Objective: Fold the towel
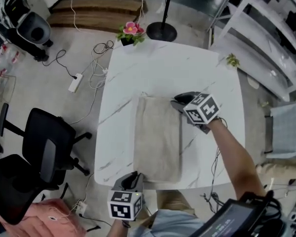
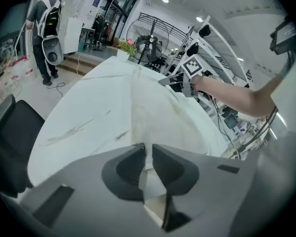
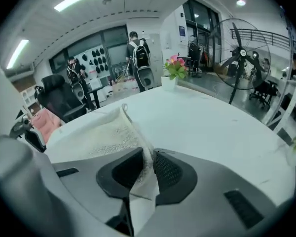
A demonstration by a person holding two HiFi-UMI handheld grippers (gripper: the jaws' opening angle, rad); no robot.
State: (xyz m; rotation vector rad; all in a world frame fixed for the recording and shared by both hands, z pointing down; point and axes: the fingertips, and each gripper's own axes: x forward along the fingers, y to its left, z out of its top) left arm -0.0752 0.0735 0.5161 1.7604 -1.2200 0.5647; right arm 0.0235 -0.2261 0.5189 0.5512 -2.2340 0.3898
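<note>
- The white marble table (image 1: 153, 68) fills the middle of the head view. Its near edge at 6 o'clock is partly covered by the person's body.
- A white shelf rack (image 1: 266, 14) stands at 2 o'clock off the table. It is cut off by the frame's right edge, and its contents are too small to name.
- A black office chair (image 1: 44, 152) sits on the floor at 8 o'clock. A second dark seat below it runs out of frame.
- The towel (image 1: 158, 137), beige, lies flat as a long strip from the table's centre towards 6 o'clock. How many layers it has cannot be made out.
- The right gripper (image 1: 180, 104) is at the towel's 1 o'clock corner, and its body and marker cube hide that corner from above. In its own view the jaws stand narrow, pinching a raised edge of the cloth.
- The left gripper (image 1: 134, 176) is at the towel's 7 o'clock corner, at the table's near edge. Its jaw tips are hard to make out from above. In its own view the jaws are nearly together, with a pale corner of cloth caught between them.
- A pot of pink flowers (image 1: 131, 32) stands on the table's 11 o'clock corner.
- A white power strip (image 1: 75, 82) lies on the floor at 10 o'clock, its cables trailing away.
</note>
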